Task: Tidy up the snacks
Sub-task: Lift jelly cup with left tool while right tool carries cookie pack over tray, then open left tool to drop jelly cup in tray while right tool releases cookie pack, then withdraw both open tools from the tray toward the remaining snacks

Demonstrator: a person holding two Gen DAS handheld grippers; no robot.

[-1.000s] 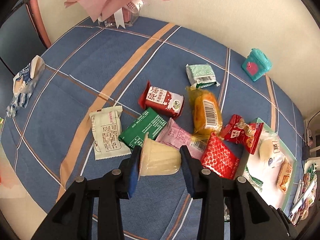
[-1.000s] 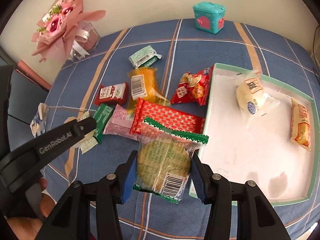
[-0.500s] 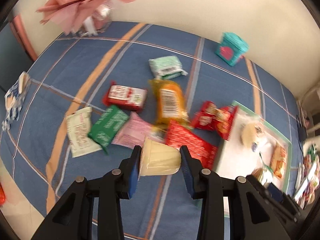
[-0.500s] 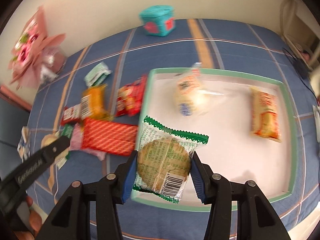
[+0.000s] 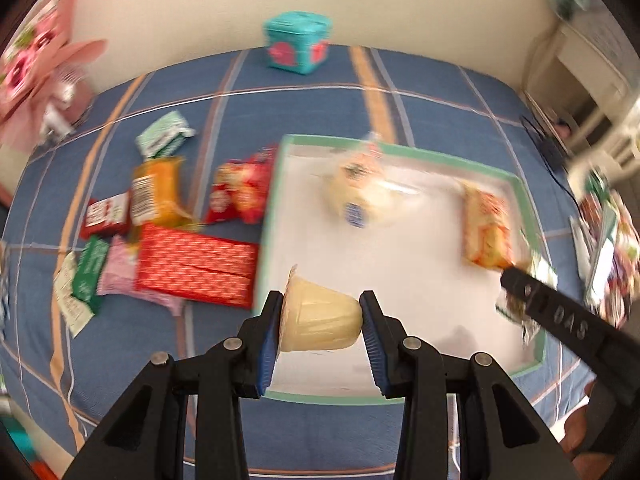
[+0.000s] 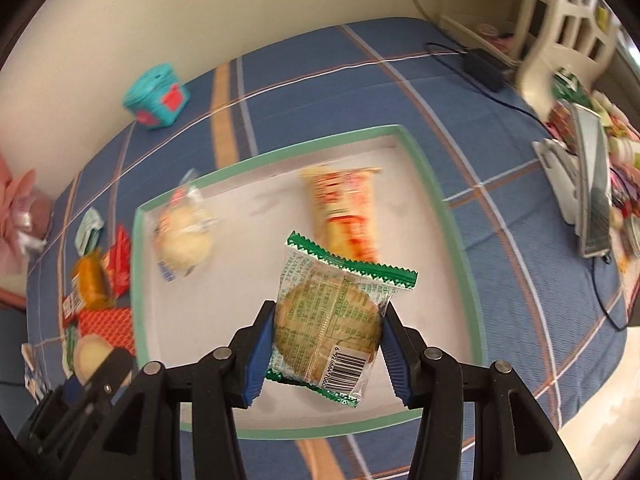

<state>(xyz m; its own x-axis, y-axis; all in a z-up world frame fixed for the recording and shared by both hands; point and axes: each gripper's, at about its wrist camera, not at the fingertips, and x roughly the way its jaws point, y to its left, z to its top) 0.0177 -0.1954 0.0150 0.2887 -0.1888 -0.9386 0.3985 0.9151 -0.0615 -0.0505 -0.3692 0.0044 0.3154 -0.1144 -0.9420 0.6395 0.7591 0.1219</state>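
My left gripper is shut on a pale yellow pudding cup, held above the near left edge of the white tray with a green rim. My right gripper is shut on a clear green-edged cookie packet, held above the tray's near middle. The tray holds a wrapped bun and an orange-red snack bar. Loose snacks lie left of the tray: a red patterned packet, a red bag, an orange packet.
A teal box stands at the back by the wall. A pink bouquet is at the back left. More small packets lie on the blue checked cloth. A cable, adapter and cluttered items are at the right.
Both grippers have swung to the right, from over the snack pile to above the tray, each still holding its snack. The views are motion-blurred.
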